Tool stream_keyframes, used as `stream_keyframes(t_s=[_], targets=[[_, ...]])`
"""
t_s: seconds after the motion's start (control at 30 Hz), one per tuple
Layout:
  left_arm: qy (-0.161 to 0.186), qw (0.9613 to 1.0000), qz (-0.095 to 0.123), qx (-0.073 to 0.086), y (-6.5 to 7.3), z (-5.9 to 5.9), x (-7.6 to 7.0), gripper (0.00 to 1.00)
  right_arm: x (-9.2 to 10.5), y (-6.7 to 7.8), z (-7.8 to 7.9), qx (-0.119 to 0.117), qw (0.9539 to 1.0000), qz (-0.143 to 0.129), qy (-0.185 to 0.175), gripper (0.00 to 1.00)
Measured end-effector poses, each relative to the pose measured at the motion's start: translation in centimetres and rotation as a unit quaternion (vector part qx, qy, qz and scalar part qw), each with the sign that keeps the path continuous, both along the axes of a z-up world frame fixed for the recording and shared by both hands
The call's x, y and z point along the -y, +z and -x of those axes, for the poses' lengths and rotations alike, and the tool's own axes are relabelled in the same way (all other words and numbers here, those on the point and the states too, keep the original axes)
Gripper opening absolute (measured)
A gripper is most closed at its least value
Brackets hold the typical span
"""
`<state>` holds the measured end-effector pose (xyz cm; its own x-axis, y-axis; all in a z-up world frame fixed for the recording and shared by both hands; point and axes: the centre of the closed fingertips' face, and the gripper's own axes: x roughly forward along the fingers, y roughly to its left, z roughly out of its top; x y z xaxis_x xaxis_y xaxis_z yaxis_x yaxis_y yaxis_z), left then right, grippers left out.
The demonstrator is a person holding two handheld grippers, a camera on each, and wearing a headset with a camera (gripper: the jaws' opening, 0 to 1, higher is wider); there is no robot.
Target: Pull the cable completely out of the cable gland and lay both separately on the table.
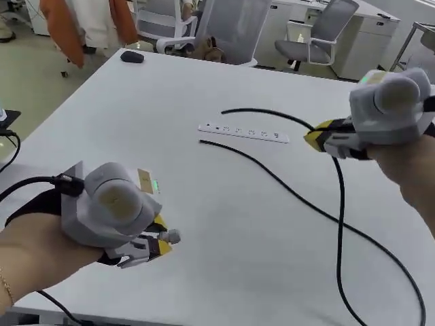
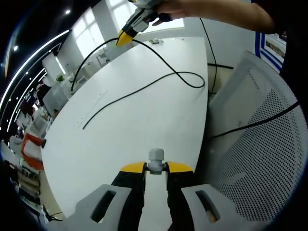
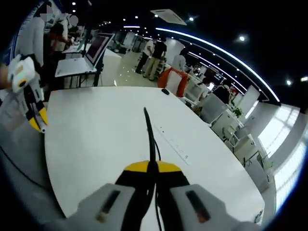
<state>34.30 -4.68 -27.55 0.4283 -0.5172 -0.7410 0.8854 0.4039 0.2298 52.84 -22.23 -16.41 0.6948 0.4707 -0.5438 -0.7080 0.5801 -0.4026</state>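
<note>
Cable (image 1: 340, 204) and cable gland (image 1: 171, 236): appearing fully parted, nothing threading through the gland in the left gripper view. Pinching the small grey gland between the yellow-tipped jaws of the left gripper (image 1: 160, 243), shut on its body with its top standing clear of the tips, hovering over the near-left corner of the tabletop (image 1: 204, 224). Clamping the black cable in the right gripper (image 1: 317, 138), jaws closed tight on it part-way along its run, lifted above the right edge of the tabletop. Trailing one short end forward from those jaws toward the white power strip (image 1: 243, 132) near the middle; dropping the longer part down to the surface, looping by the near-right corner and running back across to a free end just beside the strip. Judging the cable light, limp and smooth-jacketed: likely sliding through a loose grip and sagging or curling on release, so best taken on a straight stretch of the run, not at the very tip. Judging the gland light, hard and round: apt to be rolling away once set down, and popping out of a slanted pinch; squeezing across the flats of its nut looking the safest hold. Leaving, by the look of it, only the laying down of each, well apart on the bare middle of the tabletop.
</note>
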Motion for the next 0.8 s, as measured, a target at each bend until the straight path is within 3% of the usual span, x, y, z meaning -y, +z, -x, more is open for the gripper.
stream_keyframes(t_s=[0.03, 0.1, 0.13, 0.2, 0.3, 0.37, 0.4, 0.47, 0.5, 0.6, 0.67, 0.7, 0.77, 0.8], targets=[[-0.002, 1.0, 0.001, -0.002, -0.1, 0.0, 0.2, 0.17, -0.1, -0.1, -0.4, -0.001, 1.0, -0.002, -0.003, 0.02], [-0.004, 1.0, 0.003, -0.006, -0.3, 0.0, 0.6, 0.17, -0.8, -1.1, -2.5, -0.018, 0.999, -0.035, -0.022, 0.02], [-0.003, 0.9999, 0.004, -0.01, -0.5, -0.1, 0.8, 0.17, -0.8, -1.7, -3.3, -0.021, 0.999, -0.03, -0.026, 0.02], [0.001, 0.9999, 0.008, -0.013, -0.6, -0.1, 0.9, 0.17, -0.5, -3.8, -5.3, -0.037, 0.9976, -0.03, -0.049, 0.02], [0.01, 0.9997, 0.013, -0.017, -0.5, 0.1, 0.9, 0.17, 0.2, -7.4, -8.3, -0.073, 0.9909, -0.057, -0.098, 0.02], [0.017, 0.9996, 0.014, -0.018, -0.4, 0.3, 0.5, 0.17, 0.6, -9.2, -9.8, -0.071, 0.9911, -0.048, -0.102, 0.02], [0.021, 0.9995, 0.013, -0.019, -0.3, 0.5, 0.3, 0.17, 1.3, -10.3, -10.3, -0.076, 0.9905, -0.026, -0.112, 0.02], [0.026, 0.9994, 0.007, -0.02, -0.3, 0.7, -0.1, 0.17, 2.1, -12.8, -11.1, -0.103, 0.9864, -0.011, -0.128, 0.02], [0.028, 0.9994, 0.002, -0.022, -0.2, 0.8, -0.4, 0.17, 2.4, -13.3, -11.5, -0.103, 0.9858, -0.01, -0.132, 0.02], [0.039, 0.999, 0.0, -0.024, -0.1, 1.0, -1.0, 0.17, 4.6, -16.6, -13.2, -0.144, 0.9751, -0.011, -0.169, 0.02], [0.048, 0.9985, -0.003, -0.025, 0.0, 0.9, -1.5, 0.17, 5.8, -18.3, -14.3, -0.157, 0.9702, -0.002, -0.185, 0.02], [0.054, 0.9982, -0.003, -0.025, 0.0, 0.9, -1.8, 0.17, 6.0, -18.6, -13.9, -0.161, 0.9688, 0.0, -0.189, 0.02], [0.06, 0.9979, -0.002, -0.025, 0.1, 0.9, -2.0, 0.17, 6.5, -20.3, -13.5, -0.2, 0.9597, -0.003, -0.197, 0.03], [0.063, 0.9976, -0.001, -0.027, 0.1, 0.9, -2.1, 0.17, 6.7, -20.8, -13.5, -0.205, 0.9587, 0.004, -0.197, 0.04]])
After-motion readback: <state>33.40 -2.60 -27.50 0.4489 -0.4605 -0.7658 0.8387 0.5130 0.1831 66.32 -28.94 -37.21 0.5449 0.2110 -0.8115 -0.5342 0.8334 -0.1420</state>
